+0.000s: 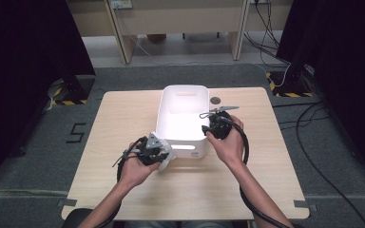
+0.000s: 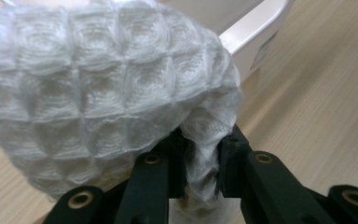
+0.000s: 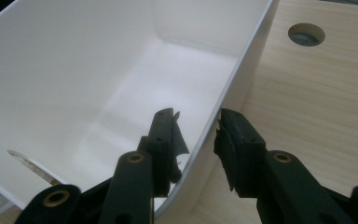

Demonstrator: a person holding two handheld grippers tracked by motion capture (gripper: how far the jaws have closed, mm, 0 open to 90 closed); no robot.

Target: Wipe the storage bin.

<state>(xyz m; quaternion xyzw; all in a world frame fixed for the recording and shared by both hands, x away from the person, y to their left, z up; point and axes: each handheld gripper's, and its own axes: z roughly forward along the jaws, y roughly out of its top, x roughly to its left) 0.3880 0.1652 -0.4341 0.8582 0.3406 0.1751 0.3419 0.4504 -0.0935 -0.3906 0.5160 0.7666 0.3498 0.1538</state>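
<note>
Pinching a white waffle-weave cloth (image 2: 107, 88): left tool (image 1: 153, 151) has its jaws pressed together on a bunched fold of it, most of the fabric flopping loose ahead of the pads. In the high view the cloth (image 1: 165, 154) sits at the near-left corner of the white bin (image 1: 164, 102), outside it, just above the surface (image 1: 123, 118).

Right tool (image 3: 198, 135) straddles the bin's right wall (image 3: 235, 79), one jaw inside, one outside. There's a visible gap on both sides, so the jaws are spread and don't look to be clamping the wall. High view puts it at the rim (image 1: 217, 124).

Risks, as I read it:
- Grip is on a narrow fold only. A fast lift or swing over the rim could let the cloth slide out, since the weave is soft and compressible.
- Hanging fabric may snag on the near rim and end up draped half out of the bin.
- Bin isn't held. If the cloth or left tool drags against the wall, the bin can skid across the surface or tip toward the right tool.
- Round hole (image 3: 306, 33) in the surface lies just beyond the bin; a skid that way could catch an edge.
</note>
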